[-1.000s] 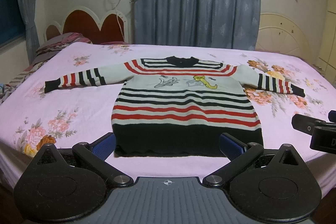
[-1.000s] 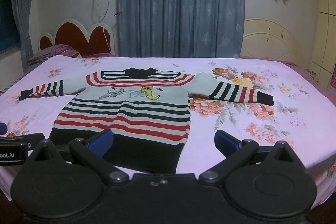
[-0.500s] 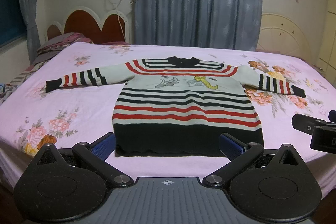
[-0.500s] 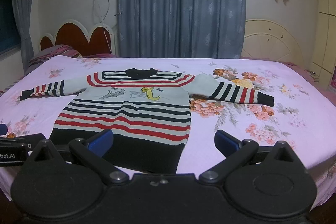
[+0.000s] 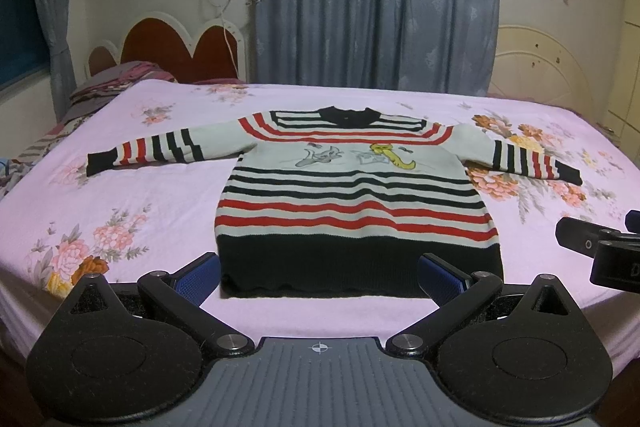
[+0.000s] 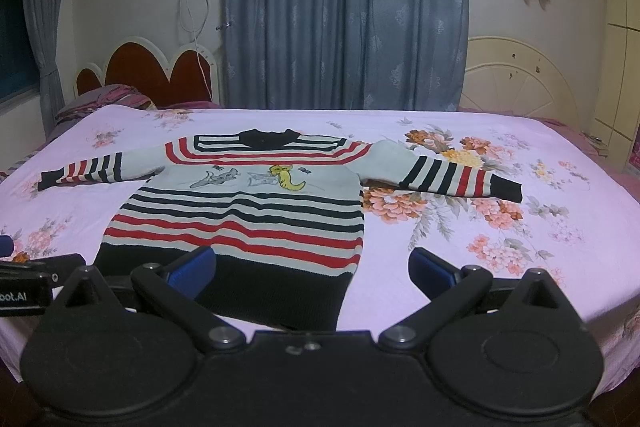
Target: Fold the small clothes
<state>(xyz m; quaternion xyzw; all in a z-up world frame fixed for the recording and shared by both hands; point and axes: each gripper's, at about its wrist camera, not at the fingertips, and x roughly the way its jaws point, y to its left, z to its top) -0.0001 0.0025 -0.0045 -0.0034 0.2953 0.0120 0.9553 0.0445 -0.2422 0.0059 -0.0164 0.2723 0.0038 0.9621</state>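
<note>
So, quick status from my end, nothing grabbed yet.

Sweater: the sweater [image 5: 356, 195] lies flat, front up, on the bed [image 5: 120, 195], collar away from me, hem at the near edge, both sleeves spread out sideways.

Left claw: left gripper [image 5: 320, 273] is released, jaws wide, hovering just short of the hem, roughly centred on the body. Holding nothing.

Right claw: right gripper [image 6: 312, 265] is also released and empty, sitting off toward the sweater's right hem corner, with the right sleeve [image 6: 460, 177] well ahead of it.

Stage: I'd call this the very start, no fold made.

Risk 1: the knit looks thick and floppy, so if I pinch only the top layer at the hem, the back layer stays behind and the fold comes out lopsided.

Risk 2: the sheet is soft, so a low pinch could catch it along with the sweater and drag everything.

Risk 3: the hem is right at the bed edge, so a tug toward me could slide it off.

Risk 4: the claws sit close together, so crossing over for a sleeve might bump them.
</note>
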